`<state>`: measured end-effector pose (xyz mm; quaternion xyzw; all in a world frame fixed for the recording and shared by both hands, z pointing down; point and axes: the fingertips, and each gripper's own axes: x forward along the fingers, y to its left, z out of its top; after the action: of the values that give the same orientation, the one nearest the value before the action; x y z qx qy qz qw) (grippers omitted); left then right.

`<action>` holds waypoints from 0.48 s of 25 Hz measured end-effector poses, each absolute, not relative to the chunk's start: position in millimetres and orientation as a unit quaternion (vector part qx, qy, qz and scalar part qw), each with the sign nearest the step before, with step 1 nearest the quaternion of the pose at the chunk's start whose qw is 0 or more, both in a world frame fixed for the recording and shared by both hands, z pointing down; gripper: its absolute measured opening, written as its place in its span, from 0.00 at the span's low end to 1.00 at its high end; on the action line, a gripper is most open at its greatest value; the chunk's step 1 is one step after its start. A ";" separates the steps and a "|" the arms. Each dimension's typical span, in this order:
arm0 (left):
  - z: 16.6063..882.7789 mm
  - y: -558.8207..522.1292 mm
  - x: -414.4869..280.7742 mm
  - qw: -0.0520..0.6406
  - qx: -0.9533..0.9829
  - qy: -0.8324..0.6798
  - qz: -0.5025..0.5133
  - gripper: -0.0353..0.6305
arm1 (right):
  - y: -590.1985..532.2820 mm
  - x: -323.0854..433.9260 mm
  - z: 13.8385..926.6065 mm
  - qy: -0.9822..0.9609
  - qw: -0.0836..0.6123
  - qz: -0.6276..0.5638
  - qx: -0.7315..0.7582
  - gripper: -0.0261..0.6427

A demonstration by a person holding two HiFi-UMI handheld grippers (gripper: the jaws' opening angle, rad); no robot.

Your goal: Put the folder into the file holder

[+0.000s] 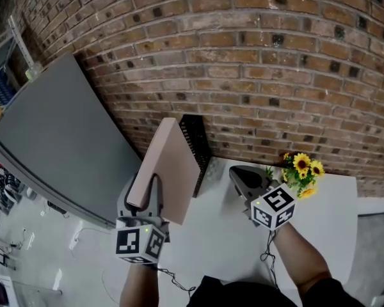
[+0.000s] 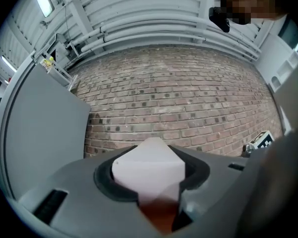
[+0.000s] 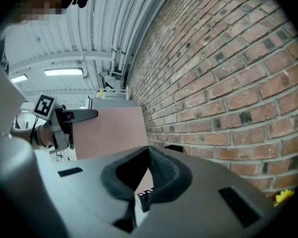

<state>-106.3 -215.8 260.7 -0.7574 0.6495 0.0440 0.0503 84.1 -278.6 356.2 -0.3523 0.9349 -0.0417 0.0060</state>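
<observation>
A pale pink folder stands on edge in the air, with my left gripper shut on its near lower corner. In the left gripper view the folder fills the gap between the jaws. The black mesh file holder stands against the brick wall, just right of and behind the folder's far edge. My right gripper is shut and empty, hovering to the right of the holder. In the right gripper view I see the folder, the left gripper on it, and a corner of the holder.
A white table lies below both grippers. Yellow flowers stand at the wall right of my right gripper. A large grey panel leans at the left. The brick wall closes off the far side.
</observation>
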 end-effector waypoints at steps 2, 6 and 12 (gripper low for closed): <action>258.4 -229.0 -115.1 0.050 -0.760 0.646 0.047 0.32 | -284.8 79.3 358.9 0.932 0.005 -0.045 -0.360 0.04; 253.3 -257.8 -128.5 0.048 -0.769 0.635 0.056 0.32 | -298.5 72.4 361.2 0.925 0.001 -0.047 -0.378 0.04; 252.0 -301.0 -147.0 0.051 -0.777 0.625 0.061 0.32 | -312.2 61.1 362.1 0.915 -0.004 -0.048 -0.401 0.04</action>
<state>-147.0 -301.0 252.0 -0.7767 0.6249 0.0613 0.0507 61.1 -312.2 362.1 -0.4009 0.9149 -0.0477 -0.0044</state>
